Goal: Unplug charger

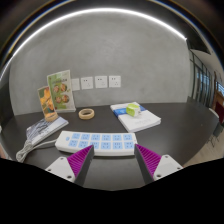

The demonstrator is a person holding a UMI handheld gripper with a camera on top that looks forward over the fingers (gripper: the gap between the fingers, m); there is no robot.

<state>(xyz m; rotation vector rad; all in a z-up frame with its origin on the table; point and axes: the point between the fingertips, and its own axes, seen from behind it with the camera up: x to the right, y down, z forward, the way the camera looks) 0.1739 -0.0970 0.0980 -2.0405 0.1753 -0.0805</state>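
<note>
A white power strip [97, 142] with several blue-faced sockets lies flat on the dark table [180, 135], just ahead of my fingers. I cannot make out a charger plugged into it. A white cable [28, 148] curls on the table to the left of the strip, beside a grey flat item [42, 130]. My gripper [113, 160] is open and empty. Its two magenta pads [80, 157] stand wide apart over bare table, a little short of the strip's near edge.
Wall sockets [100, 81] sit in a row on the grey wall behind. A printed card [57, 92] stands at the back left. A tape roll [87, 113] and a white box [140, 120] with a green-yellow cube [132, 108] lie beyond the strip.
</note>
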